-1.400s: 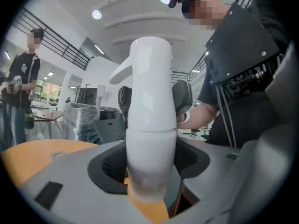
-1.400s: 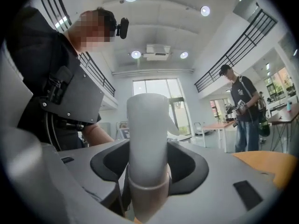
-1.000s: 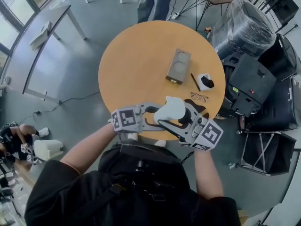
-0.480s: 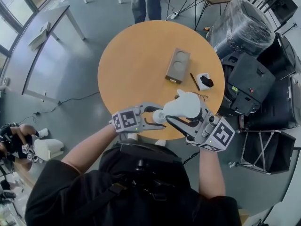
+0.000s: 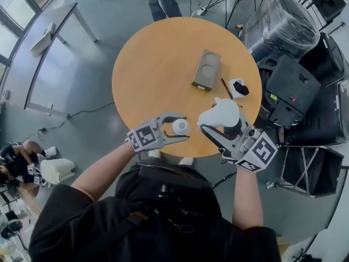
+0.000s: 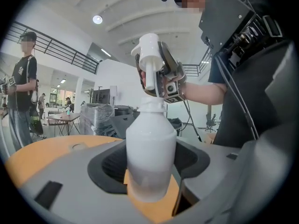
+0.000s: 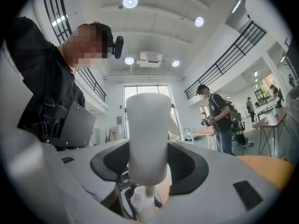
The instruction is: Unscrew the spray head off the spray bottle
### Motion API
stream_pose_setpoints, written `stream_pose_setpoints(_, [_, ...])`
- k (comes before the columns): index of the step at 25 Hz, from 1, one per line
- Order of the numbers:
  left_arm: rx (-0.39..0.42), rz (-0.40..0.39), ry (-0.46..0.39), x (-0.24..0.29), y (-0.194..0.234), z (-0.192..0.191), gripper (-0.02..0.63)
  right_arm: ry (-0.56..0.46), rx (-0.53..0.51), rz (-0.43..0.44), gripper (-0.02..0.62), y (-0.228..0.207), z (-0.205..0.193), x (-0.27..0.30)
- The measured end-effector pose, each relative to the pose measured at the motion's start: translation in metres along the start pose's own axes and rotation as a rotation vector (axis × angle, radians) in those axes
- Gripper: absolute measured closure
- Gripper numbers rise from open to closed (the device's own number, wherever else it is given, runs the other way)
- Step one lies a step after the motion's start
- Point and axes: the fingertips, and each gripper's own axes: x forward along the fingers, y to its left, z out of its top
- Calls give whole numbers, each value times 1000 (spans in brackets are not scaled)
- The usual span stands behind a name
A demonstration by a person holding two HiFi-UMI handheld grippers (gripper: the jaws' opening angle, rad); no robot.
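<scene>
Bright, even light from the windows (image 5: 12, 16) and round ceiling lamps (image 7: 130, 2) leaves only soft shadows on the table (image 5: 158, 59), while fisheye lenses bend straight lines, blacken the gripper views' corners, and the close spray bottle (image 6: 150, 157) looks slightly soft

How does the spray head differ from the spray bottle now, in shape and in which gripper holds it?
The spray head sits in the right gripper, the spray bottle in the left gripper. The spray head is curved and opaque; the spray bottle is a round, frosted cylinder. The spray head is off and apart; the spray bottle stands upright, neck open. Both are white and clamped.
</scene>
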Motion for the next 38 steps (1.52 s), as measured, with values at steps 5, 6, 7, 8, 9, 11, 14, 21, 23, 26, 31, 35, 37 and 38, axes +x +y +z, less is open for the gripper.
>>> stream_pose_setpoints(5, [1, 70, -25, 2, 18, -11, 299, 74, 52, -84, 328, -25, -43, -7])
stream_pose_setpoints(6, [0, 85, -29, 3, 22, -14, 299, 99, 67, -105, 328, -31, -56, -8])
stream_pose_setpoints(7, [-1, 100, -32, 3, 26, -17, 299, 127, 83, -125, 328, -37, -69, -10])
stream_pose_setpoints(8, [-5, 112, -35, 4, 30, -19, 299, 156, 98, -145, 328, -42, -82, -11])
stream_pose_setpoints(9, [-10, 121, -38, 4, 34, -21, 299, 184, 113, -164, 328, -48, -96, -12])
stream_pose_setpoints(11, [-22, 131, -42, 6, 43, -26, 299, 225, 148, -201, 328, -59, -120, -13])
stream_pose_setpoints(14, [-32, 132, -35, 13, 53, -35, 299, 257, 210, -238, 328, -73, -149, -17])
stream_pose_setpoints(21, [-9, 141, -22, 40, 75, -58, 299, 334, 274, -300, 328, -107, -208, -26])
stream_pose_setpoints(23, [-6, 144, -17, 47, 81, -68, 299, 353, 293, -319, 328, -117, -228, -28])
stream_pose_setpoints(26, [-8, 151, -7, 60, 89, -87, 299, 382, 326, -343, 328, -129, -259, -33])
stream_pose_setpoints(31, [-11, 193, -15, 81, 109, -119, 299, 442, 354, -380, 328, -150, -309, -40])
stream_pose_setpoints(35, [-34, 214, -15, 96, 123, -151, 299, 492, 384, -421, 328, -169, -357, -53])
stream_pose_setpoints(37, [-49, 232, -20, 104, 134, -168, 299, 516, 395, -444, 328, -179, -379, -59])
stream_pose_setpoints(38, [-58, 240, -24, 109, 139, -176, 299, 524, 399, -458, 328, -185, -390, -62])
